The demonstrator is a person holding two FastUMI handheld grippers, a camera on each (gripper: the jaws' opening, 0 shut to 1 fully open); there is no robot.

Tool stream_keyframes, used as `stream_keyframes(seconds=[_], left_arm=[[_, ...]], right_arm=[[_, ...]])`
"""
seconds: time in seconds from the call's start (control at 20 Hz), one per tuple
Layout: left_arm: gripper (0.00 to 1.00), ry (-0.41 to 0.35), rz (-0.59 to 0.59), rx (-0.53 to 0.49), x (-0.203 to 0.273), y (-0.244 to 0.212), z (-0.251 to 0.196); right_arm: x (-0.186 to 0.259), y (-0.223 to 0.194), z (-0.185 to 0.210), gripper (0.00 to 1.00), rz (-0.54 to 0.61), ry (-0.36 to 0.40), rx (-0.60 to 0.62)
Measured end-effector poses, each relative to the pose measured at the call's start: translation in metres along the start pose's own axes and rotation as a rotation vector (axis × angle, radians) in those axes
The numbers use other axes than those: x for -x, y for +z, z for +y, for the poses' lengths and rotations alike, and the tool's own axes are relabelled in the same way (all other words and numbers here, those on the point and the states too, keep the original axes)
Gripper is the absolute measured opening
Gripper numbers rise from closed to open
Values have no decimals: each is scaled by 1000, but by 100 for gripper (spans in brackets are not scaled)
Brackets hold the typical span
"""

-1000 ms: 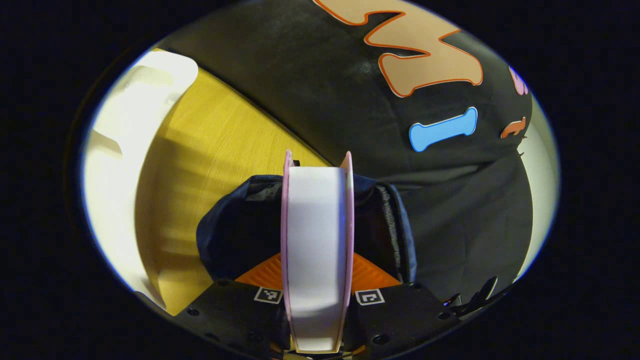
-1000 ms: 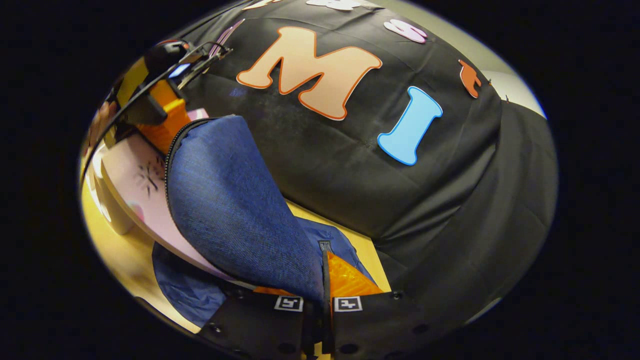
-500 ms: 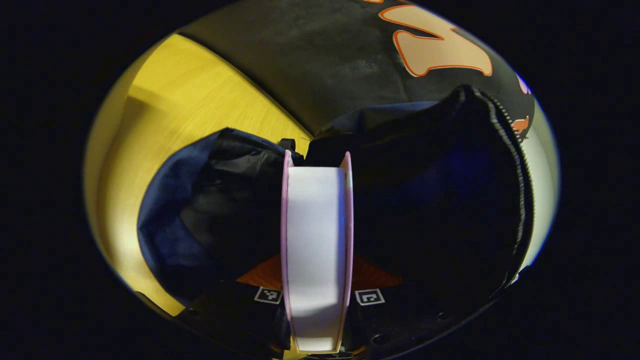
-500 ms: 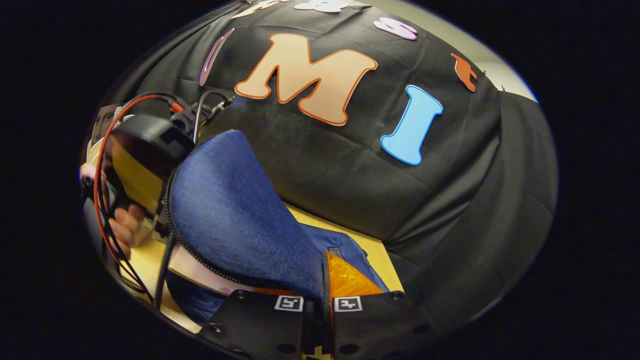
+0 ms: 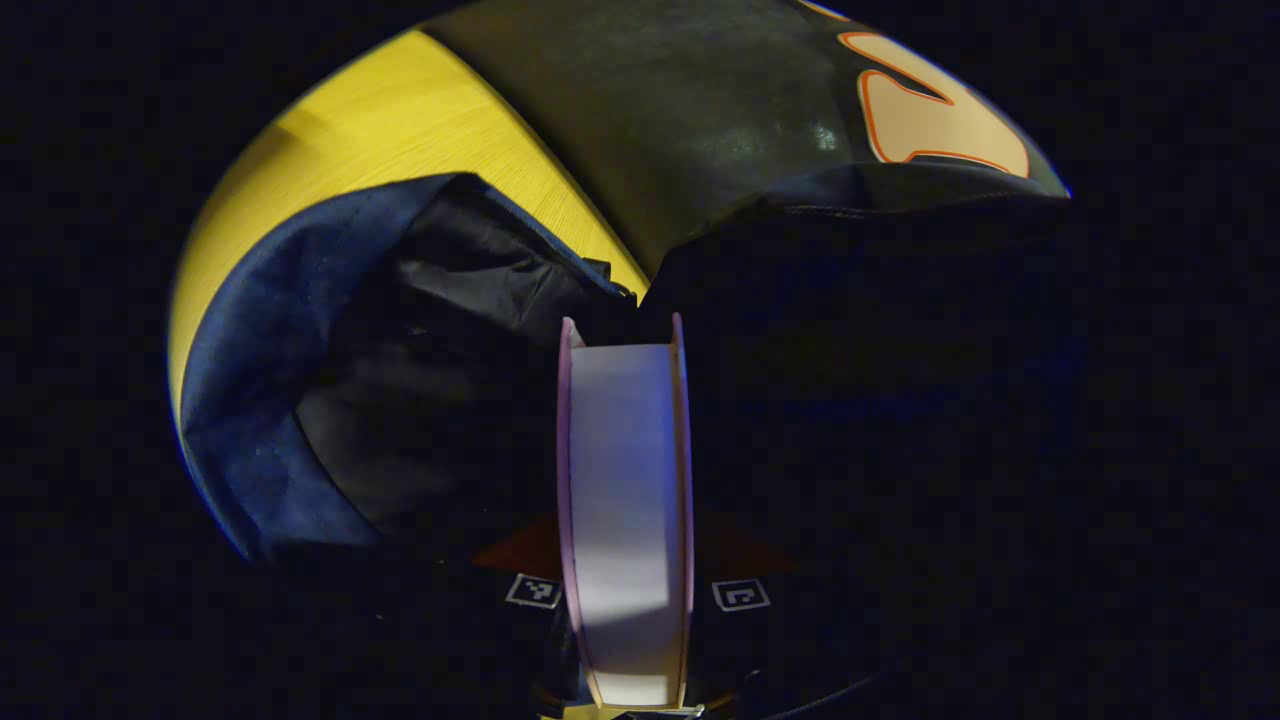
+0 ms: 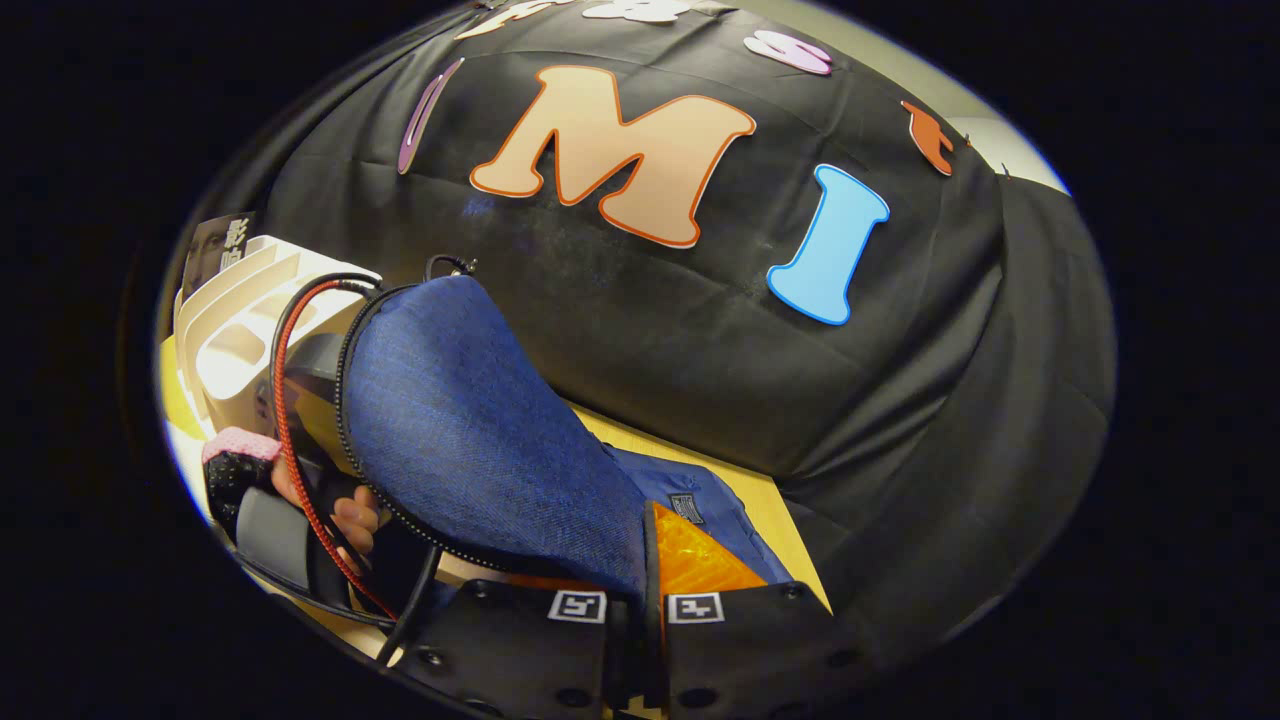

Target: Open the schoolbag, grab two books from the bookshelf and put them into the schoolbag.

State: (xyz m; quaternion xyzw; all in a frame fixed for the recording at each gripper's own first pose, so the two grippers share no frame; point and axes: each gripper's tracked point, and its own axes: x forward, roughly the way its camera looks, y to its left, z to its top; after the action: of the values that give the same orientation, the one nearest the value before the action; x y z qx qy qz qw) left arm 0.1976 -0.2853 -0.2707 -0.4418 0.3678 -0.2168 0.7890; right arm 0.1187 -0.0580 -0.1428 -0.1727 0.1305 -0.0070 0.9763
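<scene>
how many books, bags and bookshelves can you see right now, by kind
book: 1, held in the left gripper
schoolbag: 1, its flap held by the right gripper
bookshelf: 1
total: 3

A yellow wooden table (image 5: 400,110) meets the booth's draped black cloth wall (image 6: 700,330) under dim, uneven light.

No legible txt — schoolbag (image 6: 470,440) tag too small.
</scene>
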Motion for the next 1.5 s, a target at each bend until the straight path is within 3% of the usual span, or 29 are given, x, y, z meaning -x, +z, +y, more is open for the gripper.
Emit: stream_keyframes(seconds=[0.05,0.15,0.25,0.3,0.4,0.5,0.6,0.65,0.7,1.15,1.5], left_arm=[[39,19,-8,-6,3,3,3],[39,82,-16,-51,9,6,12],[58,142,-27,-111,29,12,17],[60,164,-40,-142,37,17,17],[80,208,-59,-182,58,22,18],[83,215,-54,-199,79,16,16],[98,217,-37,-228,98,6,10],[89,222,-32,-245,108,2,6],[94,215,-21,-256,117,-3,1],[94,246,88,-391,223,-24,-38],[94,424,132,-446,341,18,-37]], right_arm=[[0,-1,-1,11,2,-2,-7],[-2,-2,-3,11,4,-6,-16],[-4,-3,-5,11,9,-8,-33],[-4,-3,-5,8,12,-8,-44],[-4,-4,-6,8,17,-8,-68],[-4,-6,-6,8,23,-8,-83],[-3,-6,-7,8,25,-9,-88],[-3,-7,-8,8,27,-11,-89],[-3,-7,-7,8,27,-11,-88],[2,-11,-2,8,20,0,-58],[5,-15,0,8,18,7,-41]])
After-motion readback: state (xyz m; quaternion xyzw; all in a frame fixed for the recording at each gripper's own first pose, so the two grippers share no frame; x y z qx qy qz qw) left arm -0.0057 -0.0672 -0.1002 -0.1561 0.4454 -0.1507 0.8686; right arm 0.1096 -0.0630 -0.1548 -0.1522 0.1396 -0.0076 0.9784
